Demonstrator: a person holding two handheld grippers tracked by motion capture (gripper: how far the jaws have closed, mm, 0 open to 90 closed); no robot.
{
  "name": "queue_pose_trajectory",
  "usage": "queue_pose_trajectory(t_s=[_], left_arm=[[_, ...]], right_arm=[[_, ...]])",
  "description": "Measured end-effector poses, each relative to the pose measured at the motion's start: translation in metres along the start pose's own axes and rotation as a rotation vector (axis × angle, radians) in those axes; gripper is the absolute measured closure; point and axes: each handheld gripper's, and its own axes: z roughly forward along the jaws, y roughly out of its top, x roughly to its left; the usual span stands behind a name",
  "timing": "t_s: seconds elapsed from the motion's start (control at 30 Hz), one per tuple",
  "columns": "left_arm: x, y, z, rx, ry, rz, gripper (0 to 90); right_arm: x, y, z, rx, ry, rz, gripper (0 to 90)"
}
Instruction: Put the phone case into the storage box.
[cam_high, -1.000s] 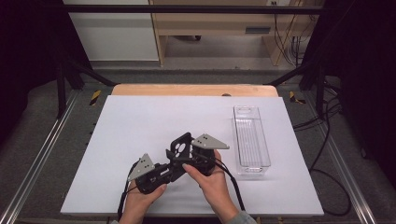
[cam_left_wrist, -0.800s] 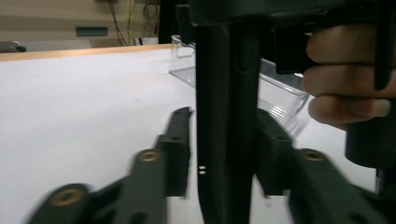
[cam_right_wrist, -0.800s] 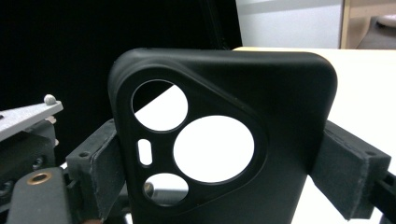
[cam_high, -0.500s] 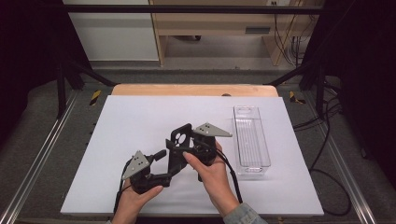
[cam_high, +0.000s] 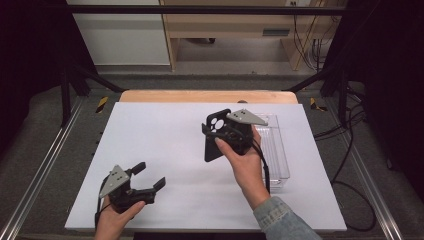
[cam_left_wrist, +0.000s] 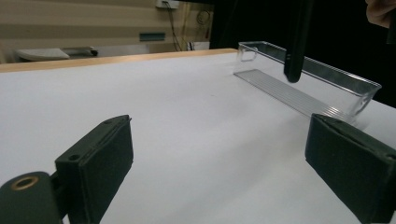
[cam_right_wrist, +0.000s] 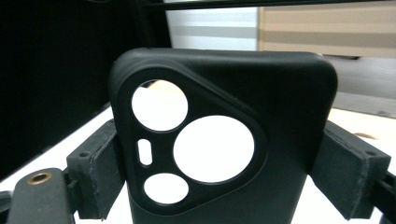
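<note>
black phone case (cam_right_wrist: 224, 140) pinched upright in the right gripper (cam_high: 227, 134)
matte, rounded-triangle camera cutout with three round holes; left gripper (cam_high: 149, 176) spread, holding nothing.

Black phone case (cam_right_wrist: 224, 140), camera cutouts uppermost, upright above the table; clamped by its sides.

Looks like a lab/recording setup: white counter (cam_high: 165, 145) boxed in by a black metal frame (cam_high: 70, 80) w/ aluminium rails (cam_high: 40, 172) along the sides, dark curtains, loose cables (cam_high: 345, 145) on grey carpet, plain wood furniture (cam_high: 225, 22) at the back wall.
</note>
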Motion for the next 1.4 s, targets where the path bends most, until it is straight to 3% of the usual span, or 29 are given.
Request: queue_pose_trajectory(t_s=[0.07, 0.17, 0.4, 0.47, 0.57, 1.0, 1.17, 1.4], left_arm=[[0.006, -0.002, -0.010, 0.001, 0.028, 0.015, 7.3], [0.016, -0.005, -0.020, -0.005, 0.058, 0.001, 6.2], [0.034, -0.006, -0.025, -0.014, 0.109, 0.001, 5.4], [0.037, -0.007, -0.024, -0.016, 0.104, -0.016, 5.0], [0.039, -0.007, -0.023, -0.012, 0.106, -0.007, 4.3], [0.040, -0.008, -0.020, -0.023, 0.110, 0.033, 4.3], [0.042, -0.009, -0.019, -0.024, 0.106, 0.016, 4.3], [0.042, -0.008, -0.018, -0.023, 0.106, 0.023, 4.3]], right_arm=[[-0.008, 0.007, -0.001, 0.007, -0.032, -0.013, 14.0], [-0.021, 0.016, -0.002, 0.007, -0.061, -0.019, 14.0], [-0.048, 0.027, 0.002, 0.004, -0.121, 0.001, 14.0], [-0.054, 0.029, 0.004, -0.002, -0.144, -0.014, 14.0], [-0.061, 0.030, 0.005, -0.016, -0.169, -0.024, 14.0], [-0.096, 0.033, 0.011, -0.027, -0.257, -0.009, 13.9], [-0.113, 0.033, 0.010, -0.026, -0.300, 0.009, 14.0], [-0.136, 0.032, 0.010, -0.032, -0.334, 0.021, 13.9]])
